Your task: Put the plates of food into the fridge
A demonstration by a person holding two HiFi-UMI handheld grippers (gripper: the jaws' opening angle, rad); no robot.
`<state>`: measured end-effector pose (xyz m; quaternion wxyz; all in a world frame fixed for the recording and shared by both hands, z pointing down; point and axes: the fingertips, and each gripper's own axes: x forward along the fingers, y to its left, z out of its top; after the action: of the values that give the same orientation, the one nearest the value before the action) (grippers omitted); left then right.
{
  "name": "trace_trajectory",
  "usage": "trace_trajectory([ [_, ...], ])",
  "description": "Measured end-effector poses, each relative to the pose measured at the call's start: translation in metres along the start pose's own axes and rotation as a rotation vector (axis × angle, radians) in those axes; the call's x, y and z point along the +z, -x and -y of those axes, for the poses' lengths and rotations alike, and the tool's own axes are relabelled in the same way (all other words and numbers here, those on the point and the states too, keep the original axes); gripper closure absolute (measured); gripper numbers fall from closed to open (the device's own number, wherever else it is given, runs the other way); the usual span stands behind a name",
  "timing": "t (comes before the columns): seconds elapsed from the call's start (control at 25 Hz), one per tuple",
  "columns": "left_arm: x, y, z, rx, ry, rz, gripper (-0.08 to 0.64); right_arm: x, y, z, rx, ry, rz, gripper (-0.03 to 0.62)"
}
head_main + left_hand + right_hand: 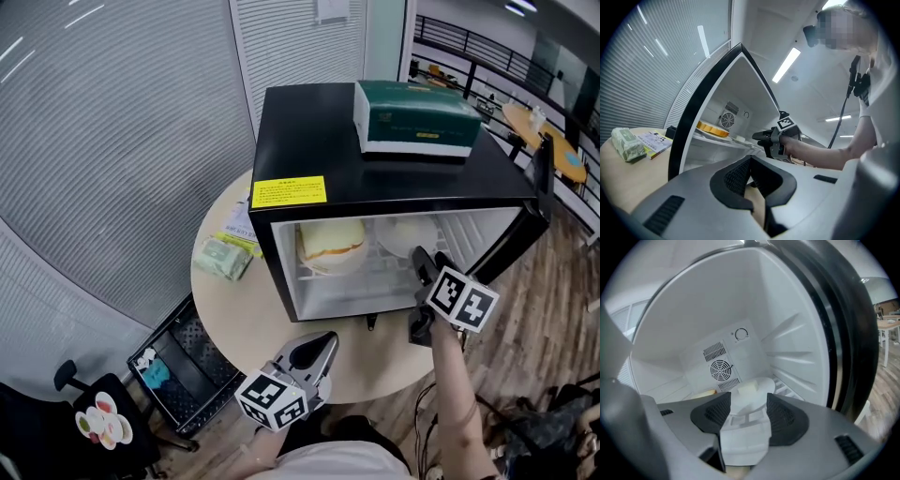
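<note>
Nearest, the left gripper (322, 345) is held low over the near edge of the table (234, 305), its jaws brought together on nothing, probably so that the mouth of the fridge (309, 141) is not blocked. Further in, the right gripper (419, 255) is poised at the opening with its jaws spread wide. The white plate (405, 234) is seen between the pads but is not pressed, being borne by the shelf. Beside it the plate of yellow food (330, 246) is already set down, so both are judged stowed.

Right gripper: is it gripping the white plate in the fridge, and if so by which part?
Nothing is held. The right gripper has its jaws apart, pads clear of the white plate, which sits on the fridge shelf.
</note>
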<state>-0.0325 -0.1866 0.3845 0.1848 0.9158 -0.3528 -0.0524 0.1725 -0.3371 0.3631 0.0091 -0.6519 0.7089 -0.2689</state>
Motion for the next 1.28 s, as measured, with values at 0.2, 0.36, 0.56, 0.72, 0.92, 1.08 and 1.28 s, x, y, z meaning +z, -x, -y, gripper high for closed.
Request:
trace_trajectory([
  [0.2,-0.003,-0.004,0.011,-0.011,-0.025,-0.019,0.555,0.000,0.022,-0.006,0.010,0.158,0.078,0.586],
  [0.36,-0.012,-0.009,0.024,-0.016,-0.044,-0.065,0.555,-0.008,0.046,-0.019,0.095,0.188,0.122,0.586],
  [0.56,-0.023,-0.012,0.040,0.008,-0.046,-0.077,0.555,-0.020,0.083,-0.027,0.175,0.220,0.165,0.586],
  [0.72,-0.035,-0.016,0.061,0.007,-0.075,-0.092,0.555,-0.033,0.112,-0.024,0.219,0.250,0.184,0.586],
  [0.92,-0.051,-0.017,0.086,-0.006,-0.081,-0.102,0.555,-0.055,0.144,-0.016,0.262,0.283,0.193,0.586],
  [1.08,-0.063,-0.018,0.104,-0.014,-0.082,-0.101,0.555,-0.074,0.166,-0.004,0.270,0.298,0.182,0.586],
  [1.28,-0.083,-0.019,0.124,-0.032,-0.093,-0.128,0.555,-0.108,0.188,0.011,0.266,0.278,0.150,0.586],
])
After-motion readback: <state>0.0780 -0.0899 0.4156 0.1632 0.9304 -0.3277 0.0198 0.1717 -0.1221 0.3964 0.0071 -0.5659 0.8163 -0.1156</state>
